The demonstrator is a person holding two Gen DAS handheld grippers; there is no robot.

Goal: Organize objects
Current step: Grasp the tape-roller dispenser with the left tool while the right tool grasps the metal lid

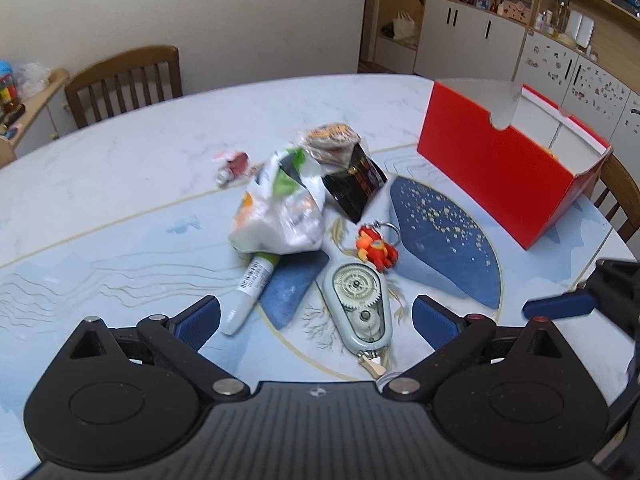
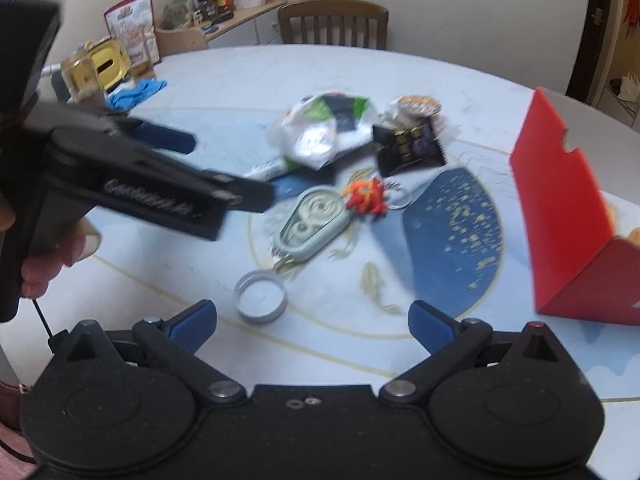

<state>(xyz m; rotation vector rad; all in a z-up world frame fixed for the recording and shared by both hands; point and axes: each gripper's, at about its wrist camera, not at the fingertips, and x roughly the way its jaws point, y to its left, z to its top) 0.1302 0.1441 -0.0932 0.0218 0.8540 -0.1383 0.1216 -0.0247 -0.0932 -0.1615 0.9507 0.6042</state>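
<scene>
A pile lies mid-table: a pale green correction-tape dispenser (image 1: 358,304) (image 2: 314,222), a red-orange keychain figure (image 1: 376,249) (image 2: 365,196), a white marker (image 1: 250,290), a crumpled plastic bag (image 1: 280,208) (image 2: 320,132), a black packet (image 1: 354,184) (image 2: 408,146) and a small red toy (image 1: 234,164). An open red box (image 1: 500,160) (image 2: 568,208) stands at the right. My left gripper (image 1: 316,316) is open and empty, just above the dispenser and marker. My right gripper (image 2: 312,322) is open and empty, near a metal lid (image 2: 261,298).
The left gripper body (image 2: 132,176) crosses the left of the right wrist view. Wooden chairs (image 1: 124,80) (image 2: 334,22) stand at the far table edge. A gold box (image 2: 100,66) and a blue cloth (image 2: 138,90) sit at the far left.
</scene>
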